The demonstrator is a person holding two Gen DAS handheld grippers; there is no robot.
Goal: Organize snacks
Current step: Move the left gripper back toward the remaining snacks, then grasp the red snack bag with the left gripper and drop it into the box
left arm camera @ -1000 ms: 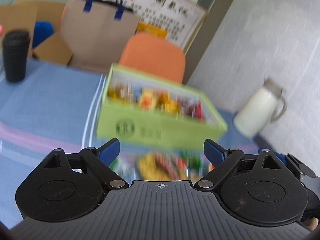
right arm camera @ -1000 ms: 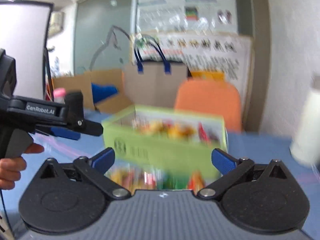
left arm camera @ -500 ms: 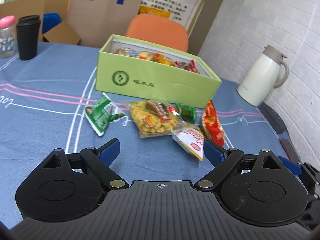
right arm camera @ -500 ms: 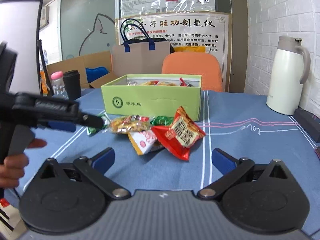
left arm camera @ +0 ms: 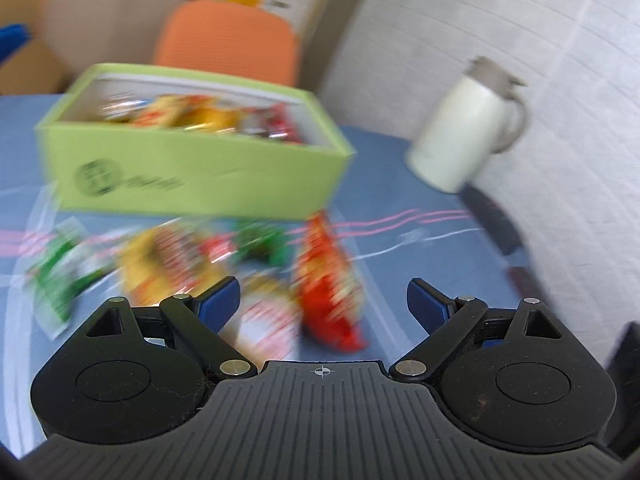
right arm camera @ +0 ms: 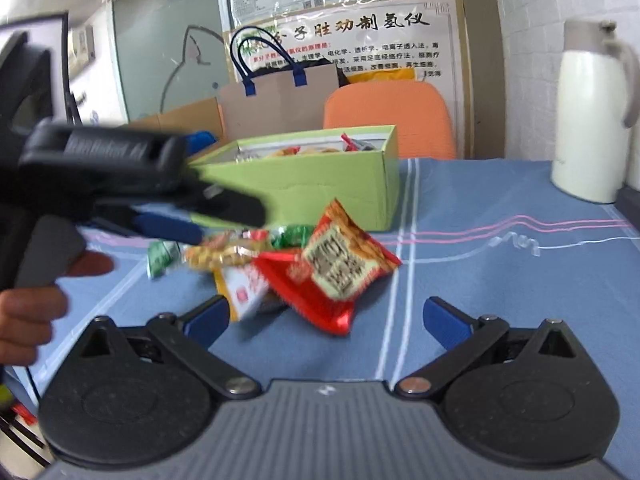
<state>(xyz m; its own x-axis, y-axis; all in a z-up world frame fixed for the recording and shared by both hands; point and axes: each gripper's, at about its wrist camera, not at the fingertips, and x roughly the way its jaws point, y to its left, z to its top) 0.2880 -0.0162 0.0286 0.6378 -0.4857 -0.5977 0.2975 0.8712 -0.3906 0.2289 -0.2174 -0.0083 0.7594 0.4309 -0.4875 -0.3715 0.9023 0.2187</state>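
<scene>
Both grippers are closing on the loose packets; left gripper (left arm camera: 322,300) and right gripper (right arm camera: 326,320), jaws apart and empty, are flanking the red foil snack packet (right arm camera: 336,272) near the light-green cardboard box (right arm camera: 304,188).

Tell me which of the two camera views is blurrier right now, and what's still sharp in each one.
Left wrist view: heavy motion blur smears the green box, the loose snack packets and the white jug; only the left gripper stays crisp. Right wrist view: much sharper, the red packet and wall poster readable, though the other gripper crossing at left is blurred; straight lines bow from the fisheye.
</scene>
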